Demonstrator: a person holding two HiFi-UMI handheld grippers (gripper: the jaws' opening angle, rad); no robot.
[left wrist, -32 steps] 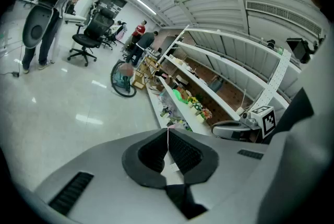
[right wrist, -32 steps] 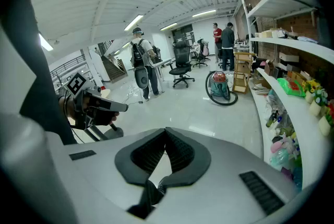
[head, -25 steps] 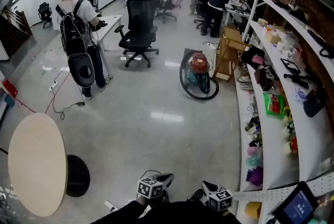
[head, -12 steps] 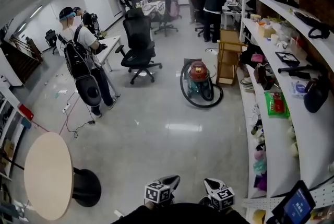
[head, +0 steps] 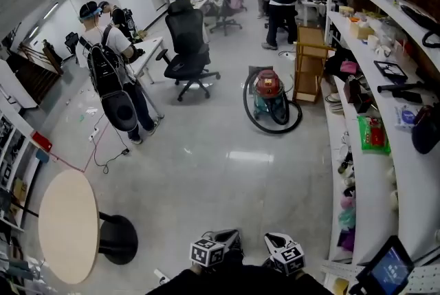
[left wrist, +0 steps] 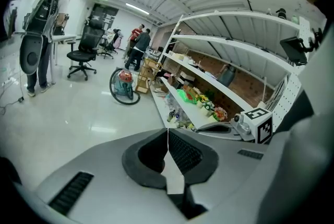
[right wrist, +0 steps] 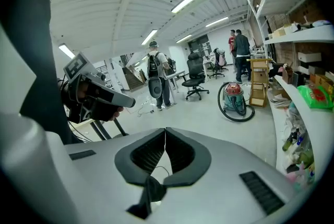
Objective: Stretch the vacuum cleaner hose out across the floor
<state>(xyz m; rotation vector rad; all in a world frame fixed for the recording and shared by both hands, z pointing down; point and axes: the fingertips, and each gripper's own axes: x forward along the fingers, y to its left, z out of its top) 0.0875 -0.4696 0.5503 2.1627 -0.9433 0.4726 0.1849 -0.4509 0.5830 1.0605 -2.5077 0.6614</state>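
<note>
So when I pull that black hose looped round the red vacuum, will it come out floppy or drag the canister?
The hose lies in a loose curved loop, so it is probably flexible and may curl back. The vacuum is a compact canister standing on glossy floor, so a hard pull could slide or tip it.

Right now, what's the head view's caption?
Left gripper and right gripper, both shut, far from vacuum cleaner and looped hose.
</note>
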